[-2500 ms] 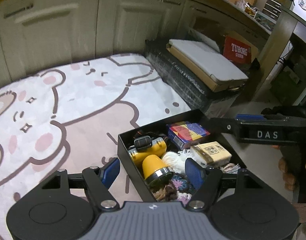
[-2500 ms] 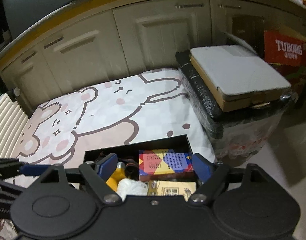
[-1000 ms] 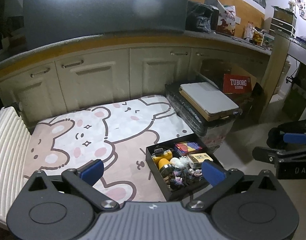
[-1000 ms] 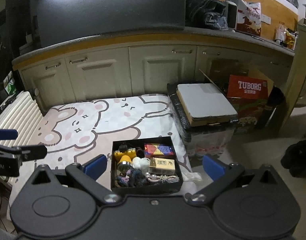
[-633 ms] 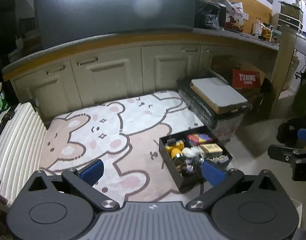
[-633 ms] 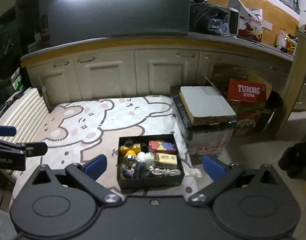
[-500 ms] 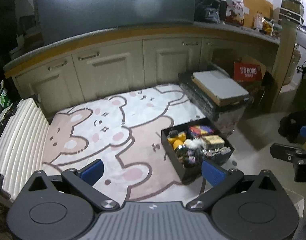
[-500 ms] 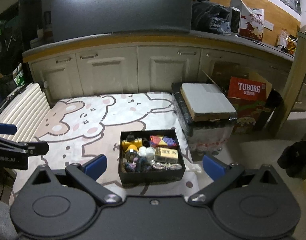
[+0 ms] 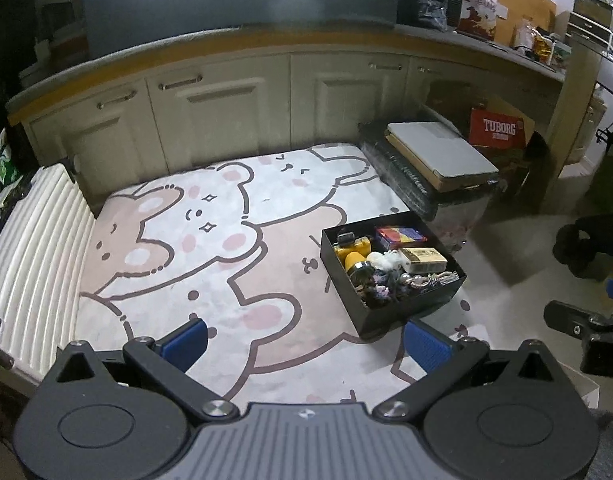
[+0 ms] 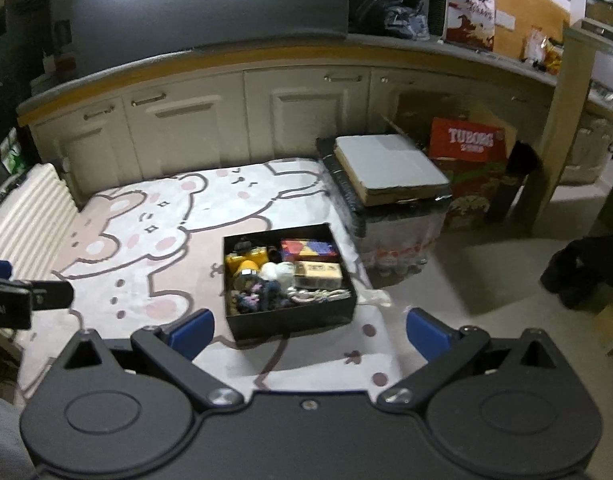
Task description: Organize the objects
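Left gripper (image 9: pixel 304 338) and right gripper (image 10: pixel 309 334) are hovering above the bear rug (image 9: pixel 210 240), jaws spread wide and holding nothing. The black box (image 10: pixel 290 318) of small items is sitting on the rug's right edge. Wrapped crate (image 10: pixel 390 204), red carton (image 10: pixel 468 140) and cabinets (image 10: pixel 186 132) are standing beyond.

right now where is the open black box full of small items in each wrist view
Left wrist view: the open black rectangular box sits right of centre on the bear-print rug, just beyond the left gripper's right fingertip.
Right wrist view: the box sits near centre, between and beyond the spread fingers of the right gripper.
Shared landmark: the red Tuborg carton, far right of the box.
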`<state>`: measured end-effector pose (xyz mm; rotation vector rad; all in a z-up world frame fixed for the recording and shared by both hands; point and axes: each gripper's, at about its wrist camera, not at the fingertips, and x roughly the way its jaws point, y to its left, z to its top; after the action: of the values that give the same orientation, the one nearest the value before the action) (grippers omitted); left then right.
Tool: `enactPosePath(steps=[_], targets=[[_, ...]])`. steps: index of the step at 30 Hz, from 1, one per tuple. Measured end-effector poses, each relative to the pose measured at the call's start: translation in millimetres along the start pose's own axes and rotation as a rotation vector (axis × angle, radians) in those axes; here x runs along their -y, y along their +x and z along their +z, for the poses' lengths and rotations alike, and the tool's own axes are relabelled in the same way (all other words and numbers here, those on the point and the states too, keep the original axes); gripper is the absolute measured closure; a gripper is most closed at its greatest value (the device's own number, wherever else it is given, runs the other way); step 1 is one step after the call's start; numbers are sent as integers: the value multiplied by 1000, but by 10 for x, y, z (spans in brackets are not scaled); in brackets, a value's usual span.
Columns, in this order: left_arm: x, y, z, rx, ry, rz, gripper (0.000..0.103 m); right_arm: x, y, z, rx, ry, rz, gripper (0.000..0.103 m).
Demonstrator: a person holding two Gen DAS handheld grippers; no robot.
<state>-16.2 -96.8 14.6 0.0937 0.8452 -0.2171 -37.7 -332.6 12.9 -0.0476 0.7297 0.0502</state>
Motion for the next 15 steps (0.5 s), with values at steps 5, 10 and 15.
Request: enactPosePath(steps=[5, 10, 15], targets=[[6, -10, -14, 5, 0, 21, 0, -35, 19, 1, -3, -2, -18, 0], [29, 0, -29, -11, 22, 33, 0, -79, 8, 19, 2, -21, -28, 0], [28, 13, -31, -24, 35, 43, 0, -162, 7, 37, 6, -56, -45, 0]])
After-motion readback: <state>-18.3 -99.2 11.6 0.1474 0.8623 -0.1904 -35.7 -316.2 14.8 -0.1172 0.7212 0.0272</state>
